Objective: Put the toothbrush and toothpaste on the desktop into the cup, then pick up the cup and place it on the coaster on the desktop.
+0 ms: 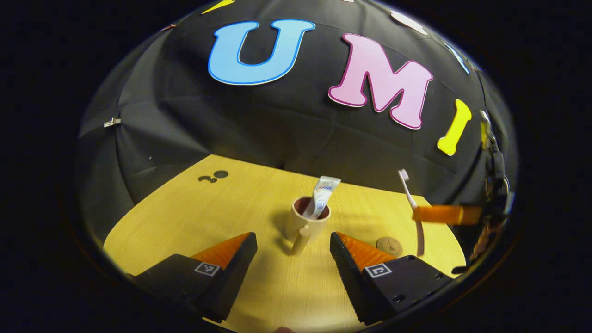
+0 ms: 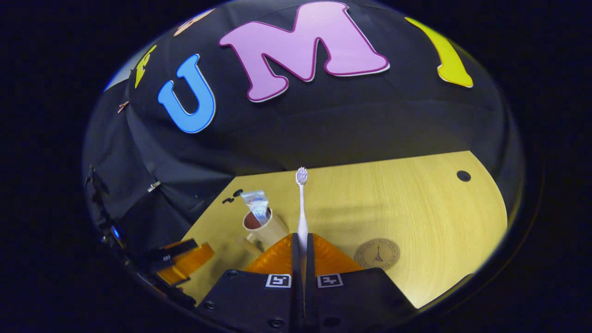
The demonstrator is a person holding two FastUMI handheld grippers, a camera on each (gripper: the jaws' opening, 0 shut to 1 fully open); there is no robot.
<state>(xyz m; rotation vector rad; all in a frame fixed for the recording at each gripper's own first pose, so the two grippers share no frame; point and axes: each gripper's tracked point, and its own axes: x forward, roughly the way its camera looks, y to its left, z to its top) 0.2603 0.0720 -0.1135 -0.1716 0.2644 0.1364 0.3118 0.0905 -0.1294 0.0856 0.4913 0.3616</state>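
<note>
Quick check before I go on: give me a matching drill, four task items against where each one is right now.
Things:
1. toothpaste
2. toothbrush
3. cup
4. coaster

Places:
a. flat on the desktop, nothing on it
b. clamped between the right gripper fingers, bristles up
c. standing inside the cup
d. on the desktop ahead of the open left gripper

Pairs: 1-c, 2-b, 3-d, 4-a
</note>
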